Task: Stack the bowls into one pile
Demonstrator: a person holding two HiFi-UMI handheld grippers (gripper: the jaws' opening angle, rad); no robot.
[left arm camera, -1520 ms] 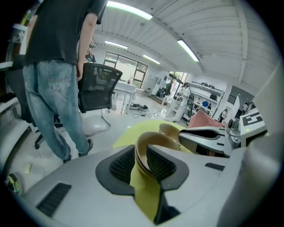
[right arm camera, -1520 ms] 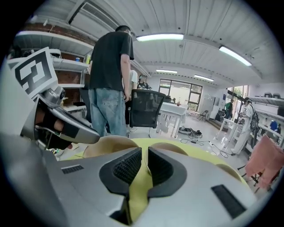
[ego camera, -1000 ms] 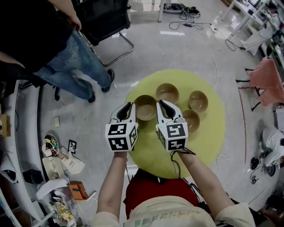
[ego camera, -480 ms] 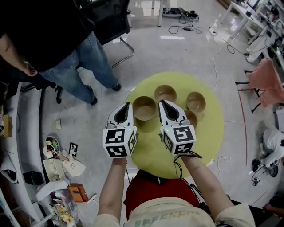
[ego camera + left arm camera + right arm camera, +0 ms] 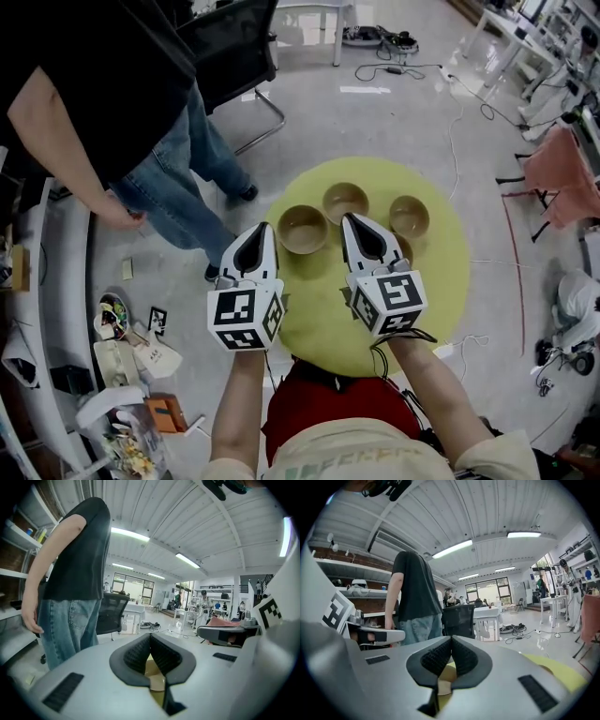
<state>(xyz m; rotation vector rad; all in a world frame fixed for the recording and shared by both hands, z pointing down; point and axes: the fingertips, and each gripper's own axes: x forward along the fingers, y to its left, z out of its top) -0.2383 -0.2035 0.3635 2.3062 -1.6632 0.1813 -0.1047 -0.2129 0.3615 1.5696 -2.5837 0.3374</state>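
Several tan wooden bowls stand apart on a round yellow table [image 5: 441, 281] in the head view: one at the left [image 5: 303, 229], one at the back [image 5: 345, 202], one at the right [image 5: 410, 216]. A fourth bowl [image 5: 405, 248] peeks out beside my right gripper. My left gripper [image 5: 265, 228] hovers just left of the left bowl, jaws shut and empty. My right gripper [image 5: 352, 220] hangs between the left and right bowls, also shut on nothing. In each gripper view the pads meet at the tip [image 5: 150, 635] [image 5: 451, 639], with a sliver of tan bowl and yellow table below.
A person in a black shirt and jeans [image 5: 141, 141] stands close at the table's left, beside a black office chair [image 5: 234, 37]. Bags and clutter [image 5: 122, 337] lie on the floor at left. Cables [image 5: 441, 75] and a pink-draped chair [image 5: 562, 178] are at right.
Both grippers have drawn back toward me and slightly apart, still shut. The bystander has stepped closer along the left side.
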